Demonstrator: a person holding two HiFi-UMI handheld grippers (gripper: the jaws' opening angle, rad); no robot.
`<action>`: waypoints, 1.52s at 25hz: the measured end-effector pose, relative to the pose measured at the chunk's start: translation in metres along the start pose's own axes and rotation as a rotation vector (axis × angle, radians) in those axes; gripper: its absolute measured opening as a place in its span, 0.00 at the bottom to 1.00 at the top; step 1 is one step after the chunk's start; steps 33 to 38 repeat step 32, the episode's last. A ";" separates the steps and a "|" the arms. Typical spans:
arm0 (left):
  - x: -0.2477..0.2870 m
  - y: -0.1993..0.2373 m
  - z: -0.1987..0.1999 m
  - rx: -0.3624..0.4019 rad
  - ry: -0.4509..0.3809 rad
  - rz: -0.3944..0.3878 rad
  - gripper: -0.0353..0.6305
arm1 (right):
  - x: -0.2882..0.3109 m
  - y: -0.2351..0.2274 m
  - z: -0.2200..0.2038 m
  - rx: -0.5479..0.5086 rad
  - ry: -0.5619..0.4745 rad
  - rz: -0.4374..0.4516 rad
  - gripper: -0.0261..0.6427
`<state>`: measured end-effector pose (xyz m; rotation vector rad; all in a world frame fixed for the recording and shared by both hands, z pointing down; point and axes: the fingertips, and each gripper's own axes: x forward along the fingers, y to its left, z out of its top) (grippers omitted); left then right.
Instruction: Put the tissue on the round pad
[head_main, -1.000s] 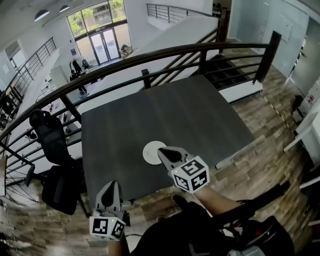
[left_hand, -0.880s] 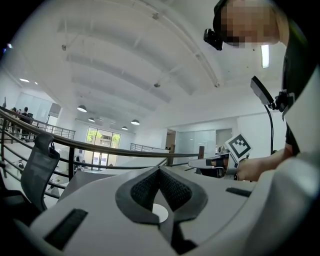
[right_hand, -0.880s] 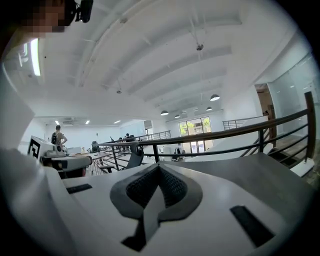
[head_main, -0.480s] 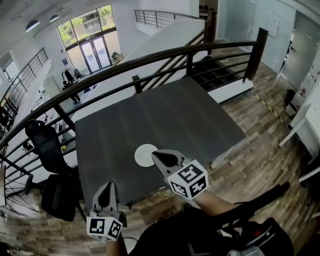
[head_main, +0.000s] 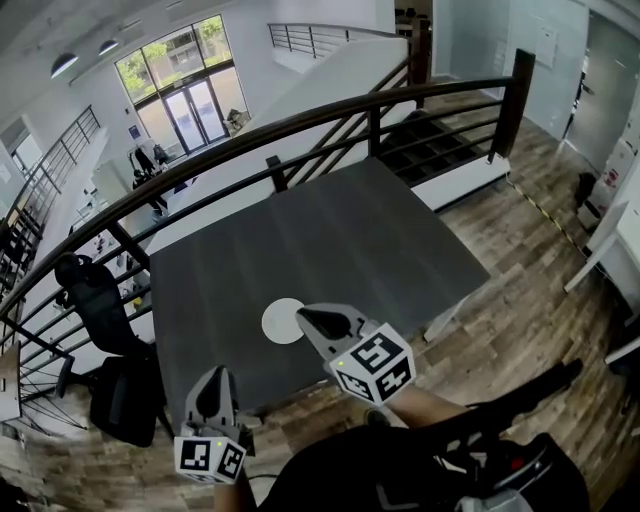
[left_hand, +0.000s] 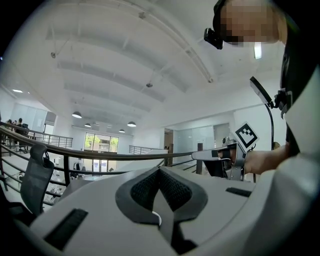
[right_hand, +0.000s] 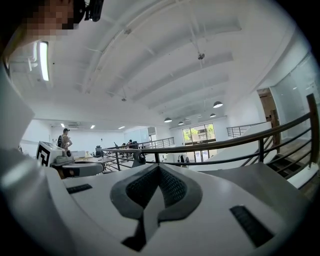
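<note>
Tissue nowhere in sight: no view shows it on the dark table (head_main: 380, 240), on the floor around it, or clearly in either tool, so its place and its long axis cannot be told. What does show is the goal, the white round pad (head_main: 282, 321), lying bare near the table's near edge, left of centre.

The right gripper (head_main: 303, 317) is held out over that near edge with its tip just right of the pad, the two meeting in the head view; whether the tip touches the pad or hangs above it cannot be told. Its jaws are pressed fully together with nothing between them, and its own view looks out level toward the curved railing (head_main: 300, 115), not down at the pad.

The left gripper (head_main: 215, 383) sits nearer the person and farther left, at the table's near edge and well apart from the pad. Its jaws also meet; a small pale sliver shows low in the seam, too slight to name.

The right gripper is plainly the nearer of the two to the pad. The pad, being round, sets no direction of approach. In all likelihood the tissue must first be found and picked up, or it is held too small to see.
</note>
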<state>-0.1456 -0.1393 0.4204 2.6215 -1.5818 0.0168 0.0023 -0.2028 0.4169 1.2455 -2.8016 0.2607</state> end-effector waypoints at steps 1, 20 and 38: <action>0.002 -0.002 0.000 -0.002 0.002 0.002 0.04 | -0.001 -0.002 0.001 0.002 -0.002 0.001 0.04; 0.011 -0.012 0.001 -0.001 0.006 0.019 0.04 | 0.000 -0.008 0.001 0.007 -0.008 0.037 0.04; 0.008 0.000 0.001 -0.006 0.005 0.005 0.04 | 0.006 0.002 0.010 -0.003 -0.030 0.027 0.04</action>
